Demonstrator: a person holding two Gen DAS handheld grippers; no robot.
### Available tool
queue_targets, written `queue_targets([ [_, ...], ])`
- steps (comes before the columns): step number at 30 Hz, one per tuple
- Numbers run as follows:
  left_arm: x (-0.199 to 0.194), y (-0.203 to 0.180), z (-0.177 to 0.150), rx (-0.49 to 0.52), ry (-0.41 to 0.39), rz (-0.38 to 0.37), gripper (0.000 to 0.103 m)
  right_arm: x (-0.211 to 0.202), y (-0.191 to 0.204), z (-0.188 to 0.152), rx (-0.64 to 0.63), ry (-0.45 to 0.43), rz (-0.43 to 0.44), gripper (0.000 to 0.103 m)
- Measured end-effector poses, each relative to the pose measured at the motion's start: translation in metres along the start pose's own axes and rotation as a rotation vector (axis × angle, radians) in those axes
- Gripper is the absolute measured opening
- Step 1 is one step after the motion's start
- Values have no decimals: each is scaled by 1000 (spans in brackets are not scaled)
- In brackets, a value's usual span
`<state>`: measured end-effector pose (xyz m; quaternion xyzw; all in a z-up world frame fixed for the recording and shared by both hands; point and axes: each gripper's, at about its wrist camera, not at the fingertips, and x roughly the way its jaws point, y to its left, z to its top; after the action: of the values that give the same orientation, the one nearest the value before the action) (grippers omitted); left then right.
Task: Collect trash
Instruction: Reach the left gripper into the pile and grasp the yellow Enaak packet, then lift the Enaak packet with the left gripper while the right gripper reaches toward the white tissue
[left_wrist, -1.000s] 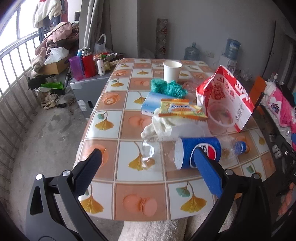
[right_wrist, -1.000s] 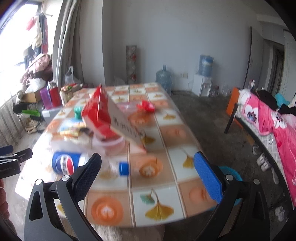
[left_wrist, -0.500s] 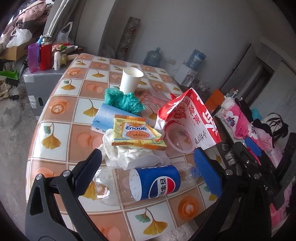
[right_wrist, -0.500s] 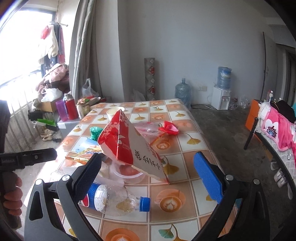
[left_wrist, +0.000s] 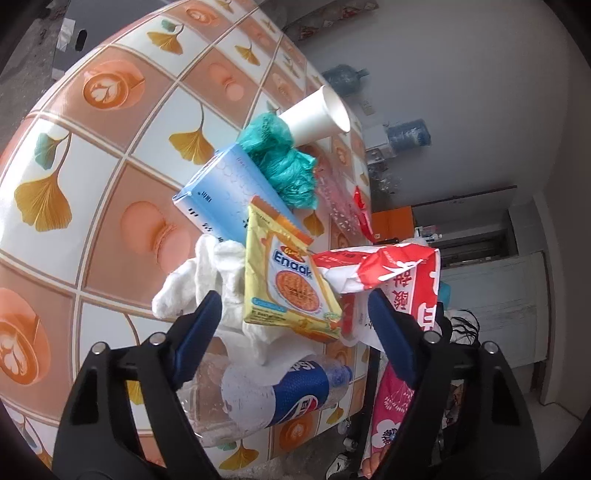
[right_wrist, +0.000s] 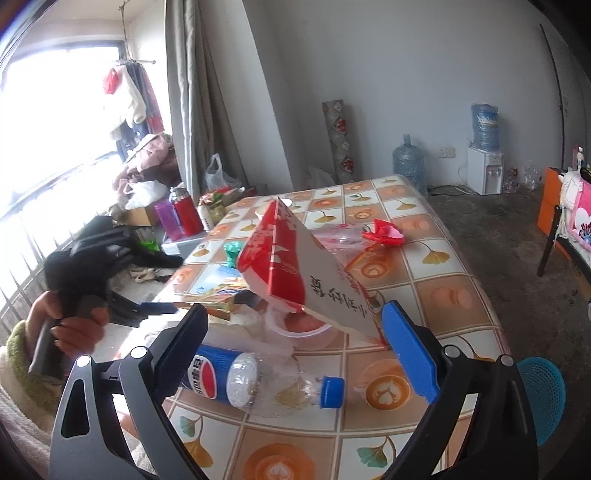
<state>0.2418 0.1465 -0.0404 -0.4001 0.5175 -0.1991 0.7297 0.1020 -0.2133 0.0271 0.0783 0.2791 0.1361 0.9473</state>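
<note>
Trash lies in a heap on the tiled table (left_wrist: 110, 155): a yellow Enaak snack wrapper (left_wrist: 288, 280), white crumpled paper (left_wrist: 207, 280), a blue box (left_wrist: 225, 192), a green plastic bag (left_wrist: 284, 166), a white paper cup (left_wrist: 317, 118), a red-and-white bag (left_wrist: 402, 273) and an empty Pepsi bottle (left_wrist: 280, 395). My left gripper (left_wrist: 295, 325) is open, tilted, its fingers on either side of the wrapper and paper. My right gripper (right_wrist: 295, 343) is open above the Pepsi bottle (right_wrist: 258, 380), in front of the red-and-white bag (right_wrist: 295, 273).
A clear plastic bowl (right_wrist: 303, 328) sits under the red-and-white bag. A red wrapper (right_wrist: 384, 234) lies further back on the table. A blue basket (right_wrist: 543, 391) stands on the floor at the right. Bottles and clutter (right_wrist: 181, 218) stand by the window.
My left gripper has moved in close over the trash heap and rolled to a tilt, now straddling the yellow wrapper. My right gripper has come closer to the bottle and the bag.
</note>
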Motion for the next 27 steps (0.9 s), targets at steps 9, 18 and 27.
queue_targets([
  [9,21,12,2,-53,69,31,58,-14,26,0,-95,-40,-24,97],
  [18,33,22,-1,-91,84,-35,23,-20,38,6,-114,-85,-32,97],
  [27,27,10,-6,-22,25,-96,5,11,50,11,-108,83,-11,88],
])
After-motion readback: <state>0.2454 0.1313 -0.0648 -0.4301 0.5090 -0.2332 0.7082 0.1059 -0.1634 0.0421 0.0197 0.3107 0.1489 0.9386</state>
